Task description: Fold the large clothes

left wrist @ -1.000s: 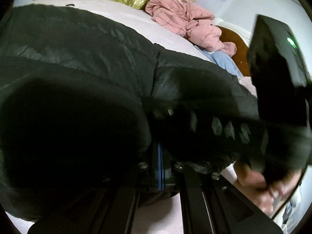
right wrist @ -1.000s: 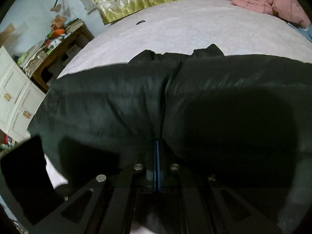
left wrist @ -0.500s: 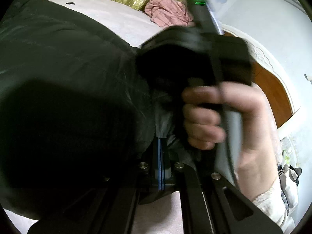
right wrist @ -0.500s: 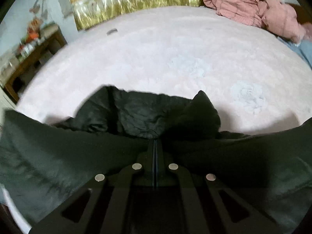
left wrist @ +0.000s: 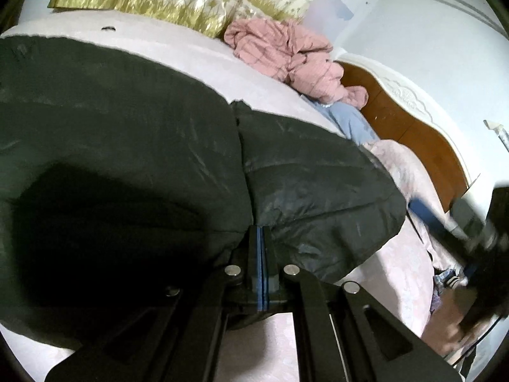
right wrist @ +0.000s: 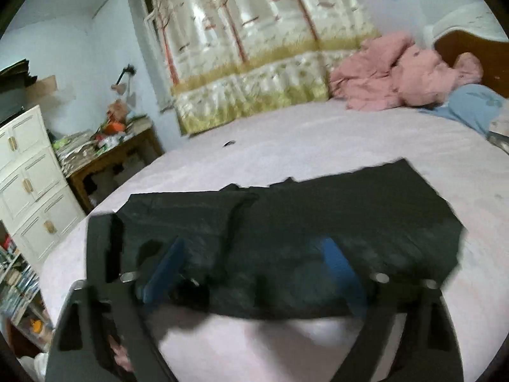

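A: Left gripper (left wrist: pixel 261 238)?
B: Pinched onto black jacket (left wrist: pixel 143 146) edge, 6 o'clock. Jacket is laid flat on pink bed (right wrist: pixel 318 140).
A: Right gripper (right wrist: pixel 254 261)?
B: Spread wide, nothing gripped, above jacket's near edge.

Bedroom with pale blue walls and a big pink-sheeted bed (right wrist: pixel 318 146)

Tree-print curtain (right wrist: pixel 254 31) covers the window behind the bed, a brown wooden headboard (left wrist: pixel 413 133) with white carved trim sits on the right. On the left there's a cluttered wooden desk (right wrist: pixel 111 156) and beside it a white drawer cabinet (right wrist: pixel 28 175).
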Tool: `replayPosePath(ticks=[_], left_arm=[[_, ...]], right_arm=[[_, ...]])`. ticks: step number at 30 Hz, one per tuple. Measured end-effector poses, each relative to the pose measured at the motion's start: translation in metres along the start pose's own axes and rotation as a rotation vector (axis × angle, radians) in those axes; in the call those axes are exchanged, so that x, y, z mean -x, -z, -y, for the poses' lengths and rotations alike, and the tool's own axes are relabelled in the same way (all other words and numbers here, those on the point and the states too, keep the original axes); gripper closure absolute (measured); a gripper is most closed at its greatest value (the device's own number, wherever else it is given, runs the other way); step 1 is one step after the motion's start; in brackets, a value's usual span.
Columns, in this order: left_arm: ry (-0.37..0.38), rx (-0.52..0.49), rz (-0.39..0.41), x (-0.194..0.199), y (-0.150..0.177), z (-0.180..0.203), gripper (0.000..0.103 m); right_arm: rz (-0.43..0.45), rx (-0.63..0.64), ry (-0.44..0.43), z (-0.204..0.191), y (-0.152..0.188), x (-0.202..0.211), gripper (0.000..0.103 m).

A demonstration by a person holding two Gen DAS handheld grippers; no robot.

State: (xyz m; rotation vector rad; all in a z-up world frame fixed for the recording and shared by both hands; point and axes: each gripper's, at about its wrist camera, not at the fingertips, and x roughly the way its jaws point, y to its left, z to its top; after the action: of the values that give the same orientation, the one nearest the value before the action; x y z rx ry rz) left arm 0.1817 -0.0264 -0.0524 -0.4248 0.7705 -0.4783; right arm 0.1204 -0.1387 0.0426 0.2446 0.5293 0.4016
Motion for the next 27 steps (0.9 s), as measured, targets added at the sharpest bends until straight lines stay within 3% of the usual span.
replayPosePath(ticks=[4, 9, 17, 19, 21, 22, 24, 25, 26, 27], left_arm=[[-0.011, -0.014, 0.018, 0.006, -0.002, 0.001, 0.1], [-0.013, -0.011, 0.013, 0.004, -0.004, 0.0, 0.1], [-0.007, -0.014, 0.016, 0.005, -0.003, 0.001, 0.1], [0.001, -0.022, 0.025, 0.007, -0.002, 0.003, 0.1], [0.017, -0.037, 0.046, 0.011, -0.003, 0.007, 0.1], [0.025, -0.05, 0.058, 0.014, -0.004, 0.009, 0.1], [0.053, -0.079, 0.071, 0.032, -0.012, 0.005, 0.092], [0.029, -0.075, 0.133, 0.055, -0.018, -0.003, 0.089], [-0.005, -0.058, 0.208, 0.079, -0.022, -0.012, 0.072], [-0.041, -0.024, 0.292, 0.11, -0.026, -0.026, 0.045]], right_arm=[[-0.014, -0.2, 0.039, 0.042, 0.026, 0.012, 0.011], [-0.076, -0.449, 0.119, 0.093, 0.043, -0.008, 0.011], [0.053, -0.673, 0.068, 0.122, 0.04, -0.026, 0.011], [0.109, -0.699, 0.083, 0.126, 0.039, -0.031, 0.018], [0.152, -0.747, 0.057, 0.132, 0.044, -0.034, 0.048], [0.144, -0.772, 0.04, 0.135, 0.046, -0.037, 0.053], [0.142, -0.819, -0.003, 0.145, 0.052, -0.038, 0.072], [0.141, -0.828, -0.009, 0.149, 0.05, -0.038, 0.075], [0.129, -0.81, 0.011, 0.151, 0.046, -0.035, 0.078], [0.126, -0.769, 0.033, 0.152, 0.041, -0.031, 0.08]])
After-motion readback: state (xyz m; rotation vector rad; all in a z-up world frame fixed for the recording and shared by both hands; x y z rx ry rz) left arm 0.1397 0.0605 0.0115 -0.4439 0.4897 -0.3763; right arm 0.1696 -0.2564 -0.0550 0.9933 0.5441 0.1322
